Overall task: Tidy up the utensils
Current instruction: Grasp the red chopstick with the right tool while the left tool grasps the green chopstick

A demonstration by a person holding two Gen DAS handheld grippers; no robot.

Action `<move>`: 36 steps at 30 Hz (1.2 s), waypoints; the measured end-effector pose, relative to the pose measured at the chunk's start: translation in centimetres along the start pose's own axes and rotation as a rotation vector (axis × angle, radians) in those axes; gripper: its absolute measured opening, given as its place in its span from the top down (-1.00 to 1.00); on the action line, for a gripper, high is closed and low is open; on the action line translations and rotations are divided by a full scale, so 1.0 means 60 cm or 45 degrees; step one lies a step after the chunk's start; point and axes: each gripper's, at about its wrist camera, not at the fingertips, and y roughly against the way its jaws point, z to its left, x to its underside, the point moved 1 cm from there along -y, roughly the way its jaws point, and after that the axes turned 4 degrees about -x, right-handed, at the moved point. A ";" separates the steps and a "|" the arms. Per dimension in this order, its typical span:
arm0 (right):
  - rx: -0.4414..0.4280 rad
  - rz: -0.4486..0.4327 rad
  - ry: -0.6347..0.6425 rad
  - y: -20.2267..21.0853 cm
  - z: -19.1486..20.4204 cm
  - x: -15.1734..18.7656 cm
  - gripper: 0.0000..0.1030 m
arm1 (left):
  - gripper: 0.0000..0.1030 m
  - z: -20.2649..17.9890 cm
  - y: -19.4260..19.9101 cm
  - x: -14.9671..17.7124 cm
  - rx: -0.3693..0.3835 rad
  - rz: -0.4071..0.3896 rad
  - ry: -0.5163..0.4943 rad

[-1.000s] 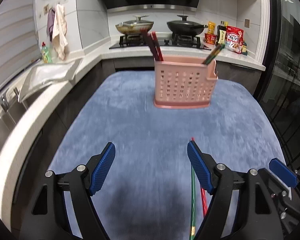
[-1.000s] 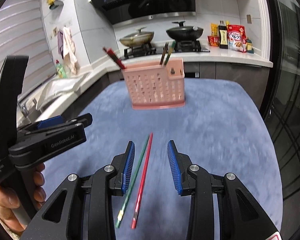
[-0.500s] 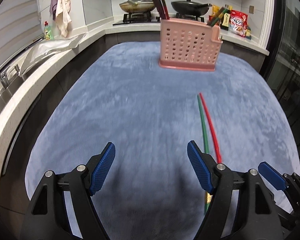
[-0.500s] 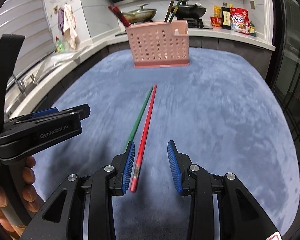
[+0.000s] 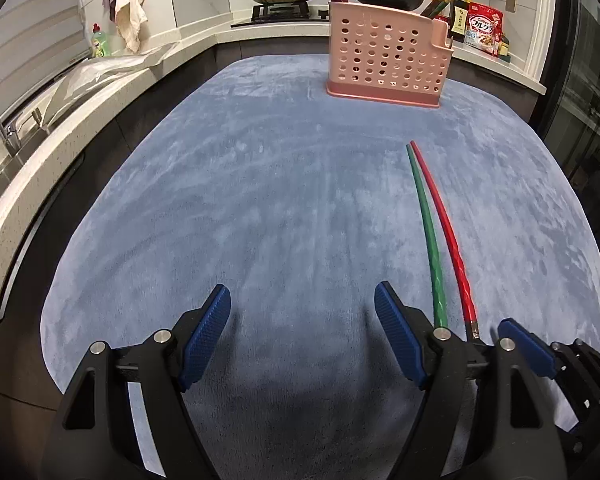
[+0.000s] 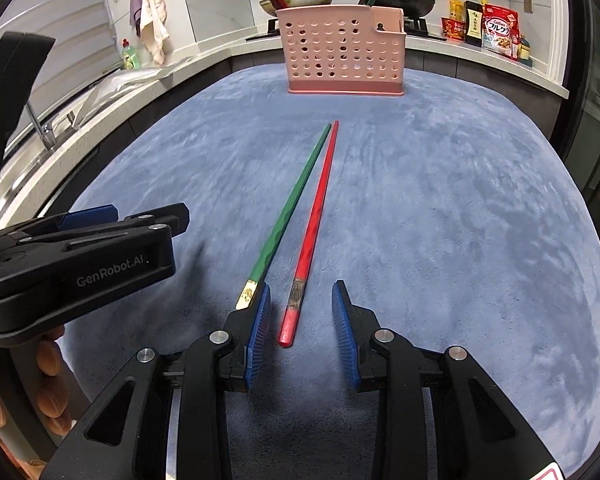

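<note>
Chopsticks lie side by side on the blue table mat: red chopstick (image 6: 314, 216) between our right hand-held gripper (image 6: 300, 312)'s spread fingers, green chopstick (image 6: 290, 208) just outside. Thin, stiff, probably slick; we'd pinch near the thick butt. Left hand-held gripper (image 5: 302, 316) gapes empty.

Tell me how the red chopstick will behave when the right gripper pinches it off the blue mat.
The red chopstick looks thin, straight and rigid, so it probably stays stiff and light. Pinched at its butt end between the open right gripper, its long tip may droop or pivot. The green chopstick lies close beside it and could get nudged.
</note>
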 end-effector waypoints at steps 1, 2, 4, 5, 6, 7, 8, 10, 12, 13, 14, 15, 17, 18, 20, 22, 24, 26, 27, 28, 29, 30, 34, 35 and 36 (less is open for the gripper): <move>0.001 0.006 0.002 -0.003 0.001 0.002 0.52 | -0.37 0.000 0.000 0.000 0.000 0.002 0.000; 0.004 0.014 0.004 -0.006 0.000 0.004 0.58 | -0.37 0.001 0.000 0.002 0.000 0.005 0.000; 0.009 0.021 0.002 -0.010 -0.001 0.007 0.63 | -0.37 0.000 -0.001 0.003 -0.001 0.007 -0.003; 0.010 0.018 0.002 -0.010 -0.002 0.008 0.66 | -0.37 0.000 -0.001 0.005 0.000 0.008 -0.004; 0.011 0.018 0.001 -0.009 -0.003 0.008 0.71 | -0.37 0.000 -0.001 0.005 0.000 0.010 -0.004; 0.015 0.015 -0.001 -0.008 -0.005 0.008 0.74 | -0.37 -0.001 -0.001 0.007 0.001 0.012 -0.006; 0.023 0.014 -0.001 -0.007 -0.006 0.009 0.82 | -0.37 -0.003 -0.001 0.008 0.003 0.014 -0.009; 0.040 0.008 -0.009 -0.006 -0.010 0.010 0.85 | -0.37 -0.006 -0.001 0.010 0.006 0.016 -0.015; 0.053 0.002 -0.029 -0.004 -0.018 0.011 0.86 | -0.37 -0.012 -0.001 0.013 0.013 0.020 -0.025; 0.058 0.001 -0.040 -0.003 -0.023 0.012 0.86 | -0.37 -0.015 -0.001 0.015 0.018 0.022 -0.031; 0.066 -0.003 -0.058 -0.001 -0.030 0.013 0.86 | -0.37 -0.020 -0.001 0.018 0.025 0.028 -0.039; 0.073 -0.006 -0.073 0.001 -0.036 0.014 0.86 | -0.38 -0.023 -0.001 0.020 0.031 0.032 -0.044; 0.083 -0.014 -0.104 0.006 -0.047 0.016 0.86 | -0.39 -0.030 -0.001 0.024 0.041 0.039 -0.056; 0.091 -0.018 -0.117 0.008 -0.052 0.017 0.86 | -0.39 -0.034 -0.001 0.025 0.043 0.040 -0.063; 0.099 -0.024 -0.150 0.012 -0.065 0.020 0.86 | -0.40 -0.042 0.001 0.029 0.053 0.042 -0.075; 0.101 -0.028 -0.178 0.016 -0.077 0.022 0.86 | -0.42 -0.049 0.003 0.032 0.064 0.042 -0.085; 0.102 -0.031 -0.195 0.017 -0.083 0.023 0.86 | -0.47 -0.058 0.005 0.036 0.074 0.039 -0.101; 0.101 -0.033 -0.201 0.019 -0.085 0.025 0.86 | -0.48 -0.069 0.007 0.039 0.081 0.036 -0.123; 0.102 -0.035 -0.203 0.020 -0.086 0.026 0.86 | -0.48 -0.073 0.008 0.041 0.084 0.036 -0.132; 0.102 -0.035 -0.204 0.021 -0.087 0.026 0.86 | -0.49 -0.076 0.007 0.041 0.086 0.037 -0.138; 0.102 -0.037 -0.206 0.022 -0.088 0.027 0.86 | -0.49 -0.080 0.006 0.043 0.087 0.039 -0.146; 0.102 -0.038 -0.210 0.023 -0.089 0.028 0.86 | -0.49 -0.085 0.005 0.046 0.087 0.042 -0.155; 0.098 -0.039 -0.221 0.026 -0.094 0.029 0.86 | -0.49 -0.094 -0.001 0.050 0.084 0.055 -0.168; 0.098 -0.039 -0.223 0.026 -0.095 0.030 0.86 | -0.49 -0.095 -0.003 0.051 0.085 0.058 -0.168; 0.097 -0.040 -0.225 0.026 -0.095 0.030 0.86 | -0.48 -0.094 -0.005 0.052 0.084 0.062 -0.165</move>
